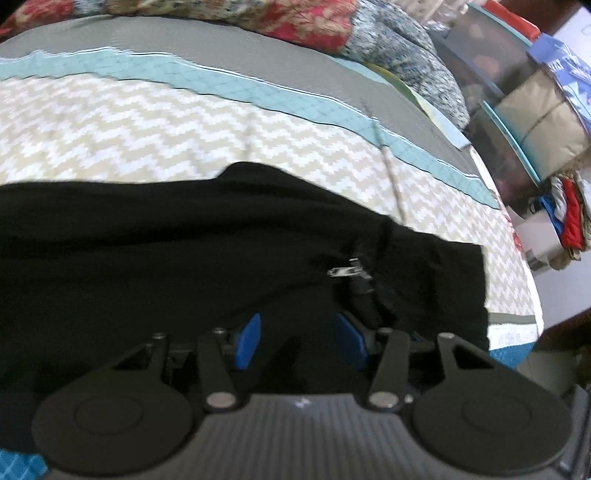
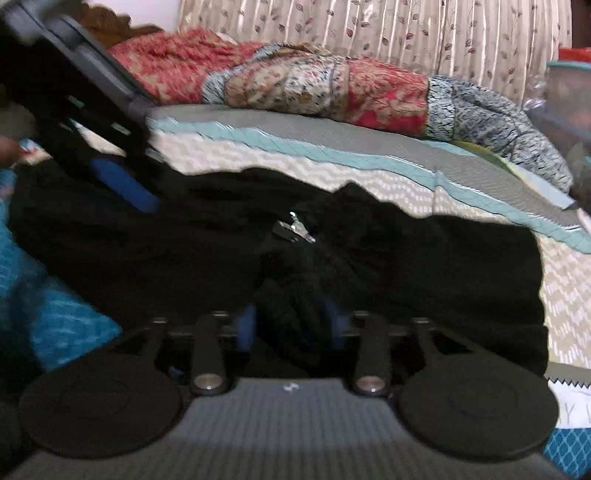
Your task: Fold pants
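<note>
Black pants lie across a chevron-patterned bedspread, with a silver zipper pull showing near the middle. My left gripper has its blue fingers closed on a fold of the black fabric at the near edge. In the right wrist view the pants fill the middle, zipper pull on top. My right gripper pinches bunched black cloth between its blue pads. The left gripper's body shows at upper left, fingers down on the pants.
A red and blue floral quilt is heaped at the far side of the bed. Storage bins and stacked clothes stand to the right of the bed. A teal patterned cloth lies at the near left. A curtain hangs behind.
</note>
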`<state>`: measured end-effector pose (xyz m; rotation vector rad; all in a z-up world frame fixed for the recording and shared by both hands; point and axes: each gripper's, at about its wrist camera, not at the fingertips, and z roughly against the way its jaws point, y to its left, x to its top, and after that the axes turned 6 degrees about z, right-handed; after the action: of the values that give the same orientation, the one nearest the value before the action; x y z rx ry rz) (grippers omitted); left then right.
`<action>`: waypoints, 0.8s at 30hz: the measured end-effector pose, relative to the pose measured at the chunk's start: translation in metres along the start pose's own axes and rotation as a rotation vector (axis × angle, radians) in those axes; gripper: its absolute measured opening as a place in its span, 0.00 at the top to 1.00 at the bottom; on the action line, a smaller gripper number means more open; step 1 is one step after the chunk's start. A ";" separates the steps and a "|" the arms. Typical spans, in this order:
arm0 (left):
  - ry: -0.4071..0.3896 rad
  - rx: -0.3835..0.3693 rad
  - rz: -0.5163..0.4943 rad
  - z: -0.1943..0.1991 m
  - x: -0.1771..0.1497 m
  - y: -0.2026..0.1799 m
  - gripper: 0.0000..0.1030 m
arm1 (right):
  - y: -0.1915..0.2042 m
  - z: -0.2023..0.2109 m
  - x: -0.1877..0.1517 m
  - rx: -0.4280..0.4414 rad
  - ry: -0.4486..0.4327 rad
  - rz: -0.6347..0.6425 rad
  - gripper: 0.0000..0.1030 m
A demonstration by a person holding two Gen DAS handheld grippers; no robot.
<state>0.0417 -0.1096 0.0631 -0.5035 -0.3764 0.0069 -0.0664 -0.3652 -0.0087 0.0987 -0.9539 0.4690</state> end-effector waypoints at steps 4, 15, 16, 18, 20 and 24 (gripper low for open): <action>0.021 -0.026 -0.042 -0.024 0.009 -0.027 0.42 | -0.023 0.039 -0.003 -0.014 -0.108 -0.075 0.49; 0.079 -0.004 -0.094 -0.074 -0.017 -0.062 0.72 | -0.164 0.025 -0.034 -0.147 -0.106 -0.715 0.48; 0.063 -0.004 -0.104 -0.068 -0.022 -0.062 0.75 | -0.169 0.015 -0.032 -0.120 -0.096 -0.731 0.50; 0.035 0.003 -0.112 -0.060 -0.030 -0.062 0.76 | -0.173 -0.007 -0.028 -0.117 -0.049 -0.743 0.85; 0.014 0.015 -0.120 -0.058 -0.040 -0.061 0.76 | -0.165 -0.022 -0.024 -0.164 0.012 -0.714 0.85; 0.006 0.041 -0.125 -0.068 -0.048 -0.058 0.73 | -0.131 -0.040 -0.014 -0.293 0.071 -0.535 0.85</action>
<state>0.0163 -0.1970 0.0188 -0.4389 -0.4007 -0.1070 0.0135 -0.4758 -0.0275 0.0672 -0.8748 -0.1598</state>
